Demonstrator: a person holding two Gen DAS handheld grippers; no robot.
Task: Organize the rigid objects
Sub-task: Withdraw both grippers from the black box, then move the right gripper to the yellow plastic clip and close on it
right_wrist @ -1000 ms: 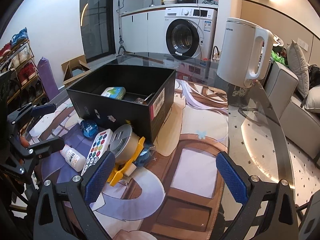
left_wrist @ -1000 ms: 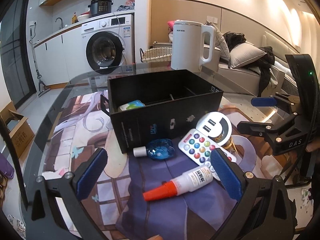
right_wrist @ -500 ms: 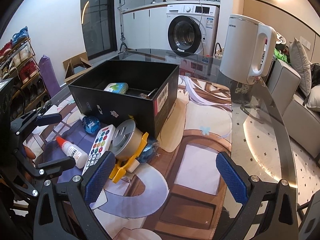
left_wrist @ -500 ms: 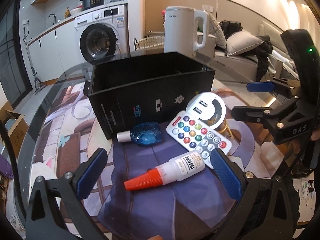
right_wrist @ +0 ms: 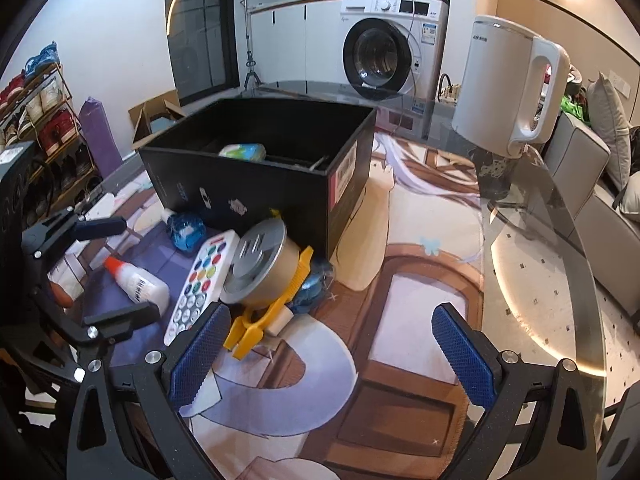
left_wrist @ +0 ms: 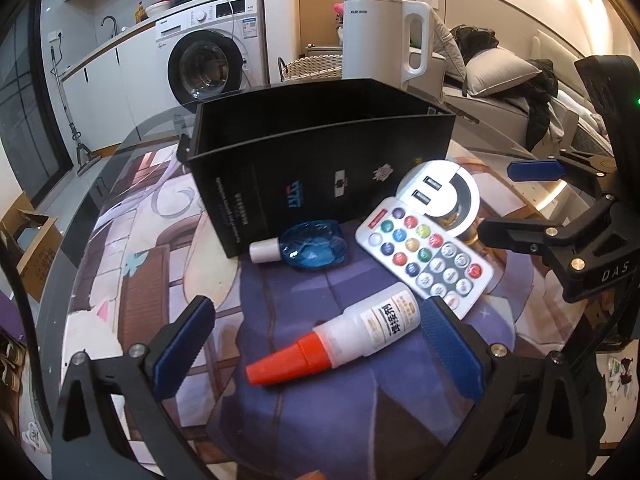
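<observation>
Box: black, open-topped, on the printed mat.
Glue bottle: lying in front of the box, between the pads of the left gripper, untouched.
Left gripper: spread wide.
Right gripper: spread, empty, right of the box.
Remote: against the box's front.
</observation>
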